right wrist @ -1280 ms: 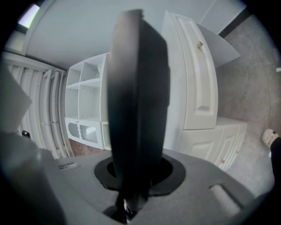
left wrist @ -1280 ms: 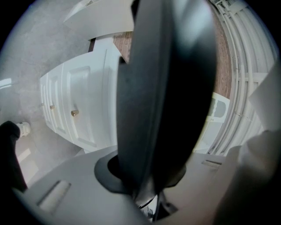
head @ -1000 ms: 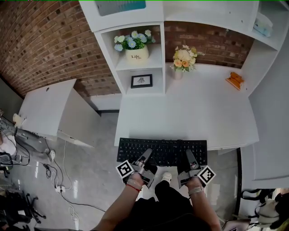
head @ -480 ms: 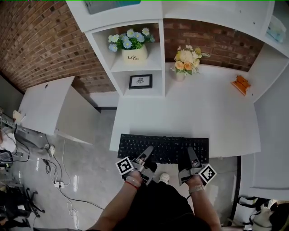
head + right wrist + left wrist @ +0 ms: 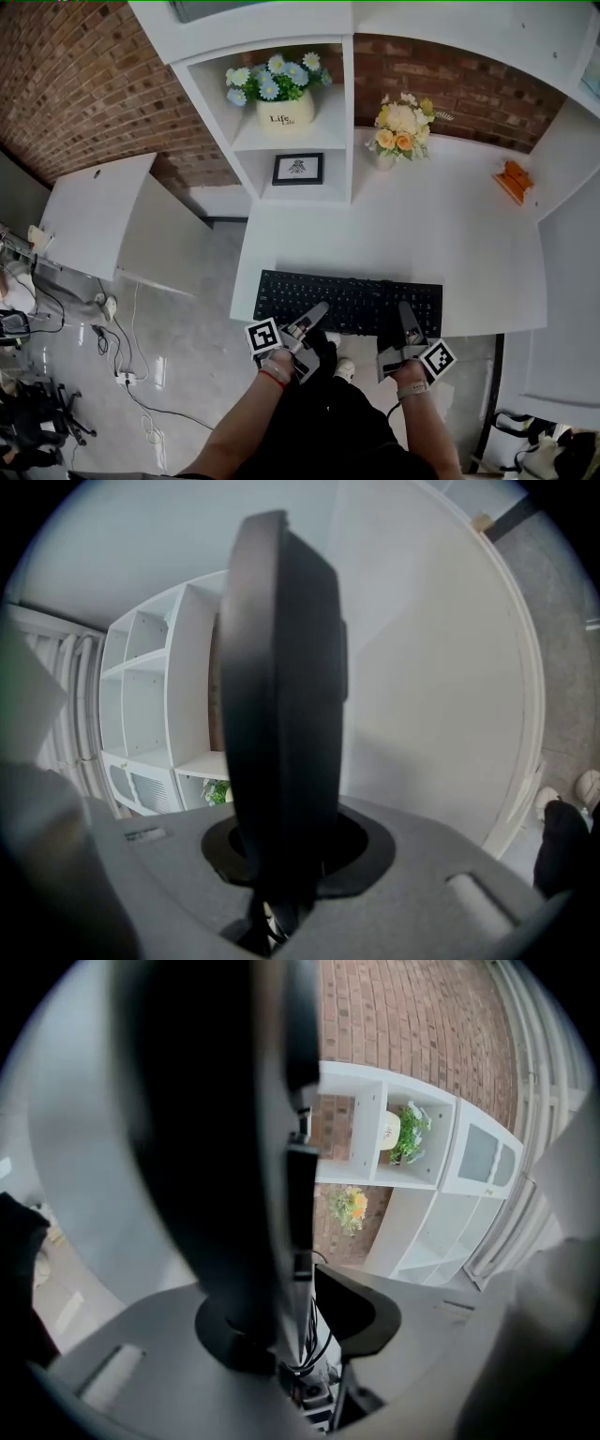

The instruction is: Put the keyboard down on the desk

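Opening just now, the jaws of the left gripper [image 5: 317, 312] stand apart around the keyboard [image 5: 347, 302] at lower centre; seemingly overhanging the desk [image 5: 422, 234], it could tip while the right gripper [image 5: 406, 314] clamps it.

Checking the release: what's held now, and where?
The keyboard, near edge: the right gripper clamps its right part; the left gripper has just been opening its jaws, keyboard loose between them.
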`<state>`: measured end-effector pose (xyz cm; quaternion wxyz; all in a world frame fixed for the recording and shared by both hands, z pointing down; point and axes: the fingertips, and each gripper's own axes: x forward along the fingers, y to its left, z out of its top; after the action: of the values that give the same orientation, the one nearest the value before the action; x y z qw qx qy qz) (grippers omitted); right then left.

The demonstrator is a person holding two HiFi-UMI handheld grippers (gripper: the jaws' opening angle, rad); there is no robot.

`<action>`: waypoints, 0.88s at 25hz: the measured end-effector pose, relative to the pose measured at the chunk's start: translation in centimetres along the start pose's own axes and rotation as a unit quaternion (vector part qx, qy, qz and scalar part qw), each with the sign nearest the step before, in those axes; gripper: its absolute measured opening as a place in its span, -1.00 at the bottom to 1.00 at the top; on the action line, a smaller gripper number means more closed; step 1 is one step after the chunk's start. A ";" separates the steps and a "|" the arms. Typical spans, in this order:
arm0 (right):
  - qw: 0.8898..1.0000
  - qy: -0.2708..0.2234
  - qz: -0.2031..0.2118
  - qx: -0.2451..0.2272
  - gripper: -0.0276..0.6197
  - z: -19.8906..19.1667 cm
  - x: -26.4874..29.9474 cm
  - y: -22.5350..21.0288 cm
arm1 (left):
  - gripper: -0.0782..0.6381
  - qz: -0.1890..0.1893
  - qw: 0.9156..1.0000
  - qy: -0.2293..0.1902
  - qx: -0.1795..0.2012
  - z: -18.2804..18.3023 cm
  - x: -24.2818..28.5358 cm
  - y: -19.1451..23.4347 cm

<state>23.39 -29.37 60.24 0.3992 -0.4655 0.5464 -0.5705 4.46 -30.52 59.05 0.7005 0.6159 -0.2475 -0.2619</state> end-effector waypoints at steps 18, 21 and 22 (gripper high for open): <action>0.999 -0.011 -0.048 0.022 -0.71 1.8 7.4 -1.2 | -0.37 0.048 0.998 0.023 -0.038 5.6 5.1 1.3; 0.998 -0.011 -0.056 0.024 -0.71 2.1 8.4 -1.2 | -0.36 0.060 0.997 0.021 -0.047 6.5 5.7 2.1; 0.998 -0.010 -0.059 0.023 -0.71 2.2 8.8 -1.3 | -0.36 0.061 0.997 0.020 -0.050 6.7 6.0 2.0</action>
<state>23.41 -38.25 62.30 0.3807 -0.4934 0.5009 -0.6006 4.53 -39.27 61.98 0.7497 0.5693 -0.2571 -0.2185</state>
